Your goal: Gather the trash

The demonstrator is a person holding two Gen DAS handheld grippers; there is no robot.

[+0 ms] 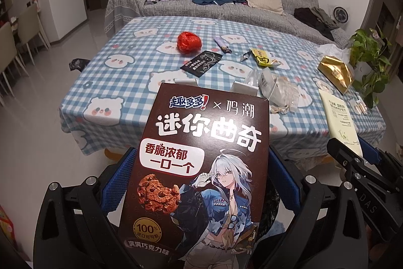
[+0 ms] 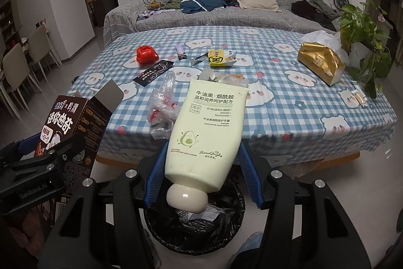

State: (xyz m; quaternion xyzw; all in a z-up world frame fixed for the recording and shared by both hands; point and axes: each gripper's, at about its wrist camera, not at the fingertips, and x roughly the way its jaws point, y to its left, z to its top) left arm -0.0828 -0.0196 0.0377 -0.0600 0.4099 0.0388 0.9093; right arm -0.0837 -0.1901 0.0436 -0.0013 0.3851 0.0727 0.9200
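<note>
My left gripper (image 1: 201,168) is shut on a brown cookie box (image 1: 201,168), also seen in the right wrist view (image 2: 70,127), held in front of the table. My right gripper (image 2: 204,163) is shut on a pale hand-cream tube (image 2: 206,127), cap down, directly over a black-lined trash bin (image 2: 196,226). The tube also shows in the left wrist view (image 1: 342,117). On the checked tablecloth (image 2: 277,82) lie a red crumpled bag (image 2: 146,54), a black packet (image 2: 153,73), a purple wrapper (image 2: 180,53), a yellow snack pack (image 2: 220,57) and clear plastic bags (image 2: 162,102).
A gold tissue pack (image 2: 320,62) and a potted plant (image 2: 362,42) stand at the table's right end. A grey sofa (image 2: 226,14) with a backpack and clothes is behind the table. Dining chairs (image 2: 22,67) stand at the left.
</note>
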